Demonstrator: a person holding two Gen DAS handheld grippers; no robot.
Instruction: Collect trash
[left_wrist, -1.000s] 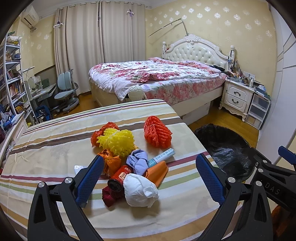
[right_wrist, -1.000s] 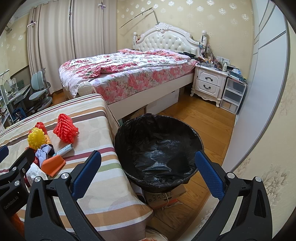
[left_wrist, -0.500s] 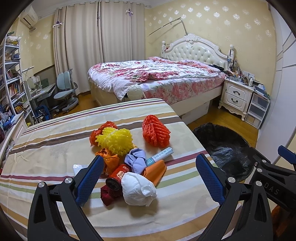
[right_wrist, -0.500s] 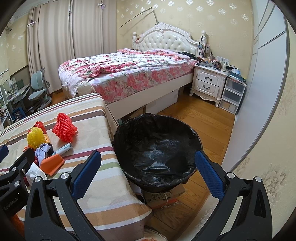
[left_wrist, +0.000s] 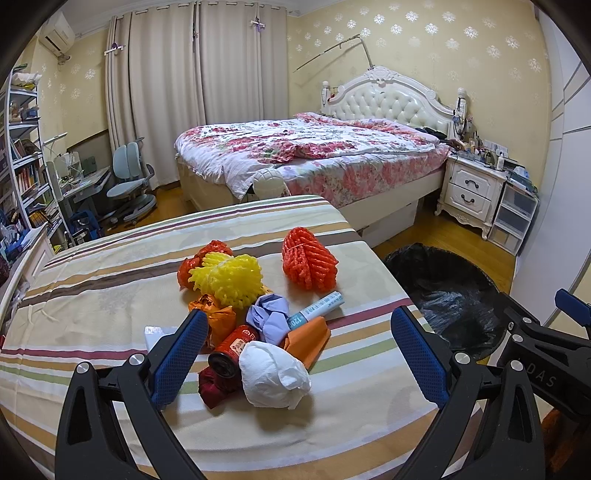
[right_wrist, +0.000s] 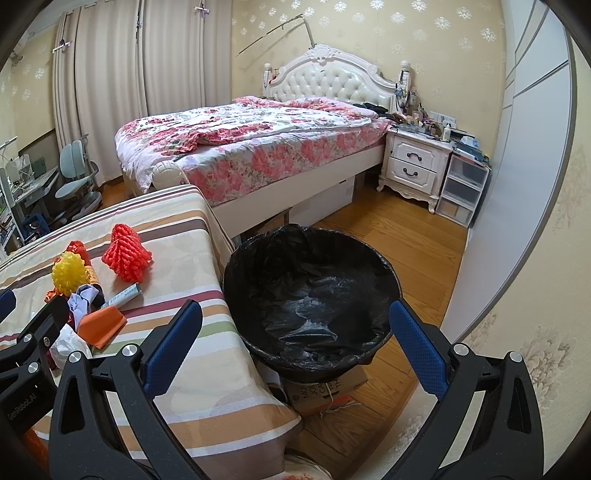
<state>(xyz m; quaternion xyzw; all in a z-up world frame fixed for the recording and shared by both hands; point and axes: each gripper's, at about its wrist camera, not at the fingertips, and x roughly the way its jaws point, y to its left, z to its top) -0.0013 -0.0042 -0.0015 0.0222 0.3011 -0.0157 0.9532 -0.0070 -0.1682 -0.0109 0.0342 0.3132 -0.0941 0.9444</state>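
Striped woven cloth over tabletop (left_wrist: 110, 280), matt, faintly creased. Crumpled white tissue paper wad (left_wrist: 273, 374), soft, wrinkled. Yellow foam fruit net (left_wrist: 231, 280) and red-orange foam fruit net (left_wrist: 308, 264), spongy open mesh. Red printed roll (left_wrist: 232, 349), slight sheen. Orange folded paper piece (left_wrist: 308, 339), matt, smooth. Black plastic bin liner (right_wrist: 314, 295), glossy, crinkled, catching light. Brown cardboard box (right_wrist: 325, 387) beneath, dull. Wooden plank floor (right_wrist: 406, 236), polished. Left gripper (left_wrist: 299, 354) pads blue, rubbery, dimpled; arms matt black plastic, shiny metal screws.

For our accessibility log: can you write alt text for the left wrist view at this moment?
The open left claw hovers over a pile of trash on a striped tablecloth: a white paper wad, red can, orange and yellow foam nets and wrappers. A black-lined trash bin stands beside the table on the right, with a floral bed behind.
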